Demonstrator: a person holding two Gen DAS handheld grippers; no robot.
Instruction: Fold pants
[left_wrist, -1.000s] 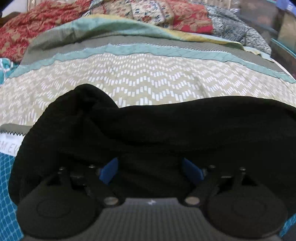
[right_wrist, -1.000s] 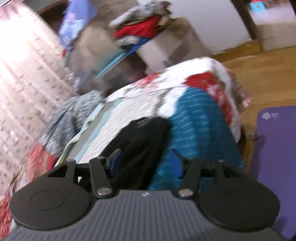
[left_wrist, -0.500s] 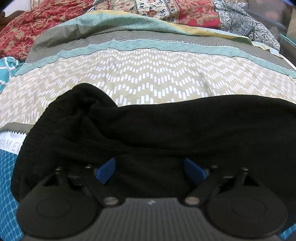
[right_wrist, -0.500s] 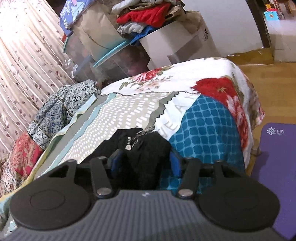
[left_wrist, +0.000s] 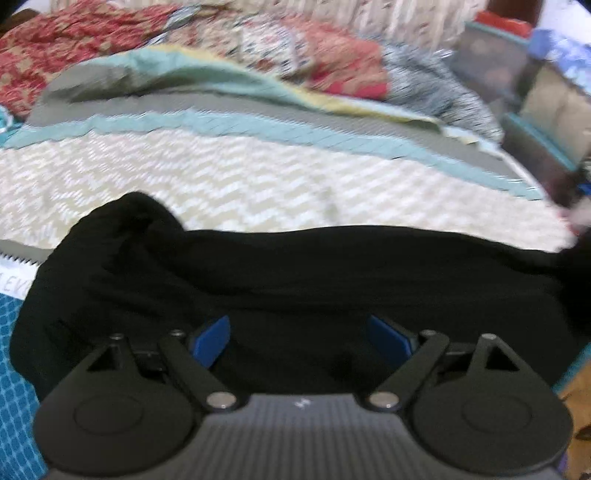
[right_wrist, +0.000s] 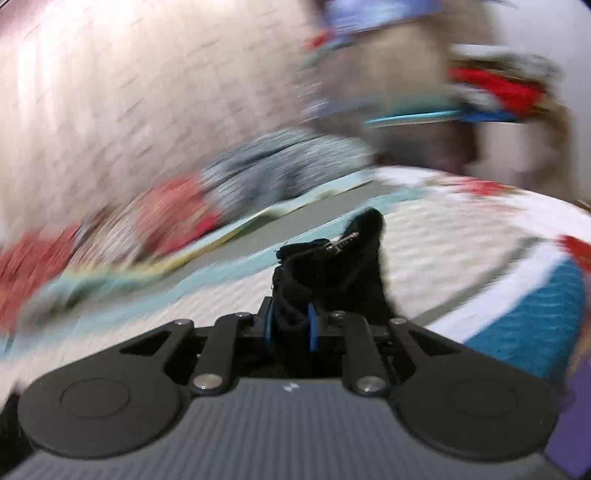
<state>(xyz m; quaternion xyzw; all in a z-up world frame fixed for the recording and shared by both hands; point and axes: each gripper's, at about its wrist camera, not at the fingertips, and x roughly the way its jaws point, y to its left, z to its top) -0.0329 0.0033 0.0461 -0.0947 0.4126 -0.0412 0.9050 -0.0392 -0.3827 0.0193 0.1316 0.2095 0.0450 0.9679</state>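
Patterned bedspread with chevrons and teal stripes covers the bed, piled quilts and a curtain sit blurry behind it, and the black pants lie bunched across the near side. Looks like the grab-and-lift stage of a fold: the right gripper has its jaws closing on a wad of black cloth, blue pads pressed on either side, with a zipper end sticking up past them — so that's probably the waist end. Left gripper hangs over the middle of the pants with its jaws spread wide, fabric lying below and between the fingers, nothing pinched. Next move likely calls for the left one to drop and pin or grab its own bit of cloth, so the right can carry its end over — otherwise the whole heap could just drag along.
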